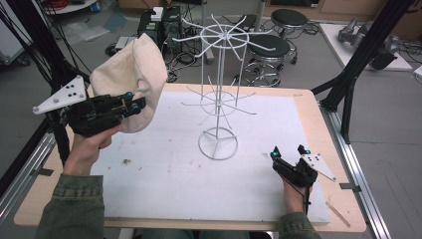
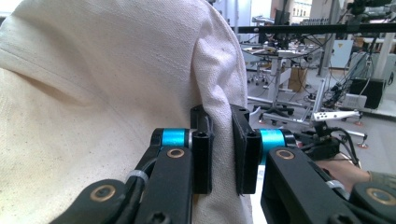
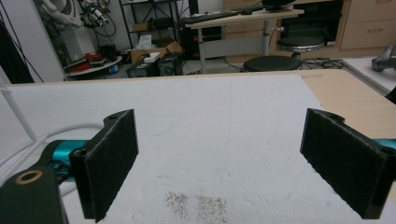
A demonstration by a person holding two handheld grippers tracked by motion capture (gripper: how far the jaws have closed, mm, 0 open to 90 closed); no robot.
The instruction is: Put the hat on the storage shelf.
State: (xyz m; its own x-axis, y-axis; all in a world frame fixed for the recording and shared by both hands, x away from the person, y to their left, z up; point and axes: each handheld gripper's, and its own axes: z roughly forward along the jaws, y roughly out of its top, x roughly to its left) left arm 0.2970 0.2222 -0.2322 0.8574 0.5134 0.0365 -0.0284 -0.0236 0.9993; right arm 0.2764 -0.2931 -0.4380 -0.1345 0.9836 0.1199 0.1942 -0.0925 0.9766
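A cream cloth cap (image 1: 132,74) hangs in the air above the left edge of the surface (image 1: 164,174), pinched at a fold of its fabric between the jaws of the left gripper (image 1: 130,102), which are closed tight on the cloth. In the left gripper view the cap (image 2: 102,93) drapes over the left of the frame, a ridge of its weave caught between the two black pads. The person's left hand (image 1: 92,142) holds that gripper well clear of the white mat, to the left of a white wire rack (image 1: 221,94) whose spoked arms stand upright near the middle of the surface. The right gripper (image 1: 288,152) rests low near the front right corner of the mat, well apart from the cap, its jaws spread wide with nothing between them; the right gripper view shows bare white mat (image 3: 224,140) between the two pads and a curve of the rack's base ring (image 3: 60,133) at the left
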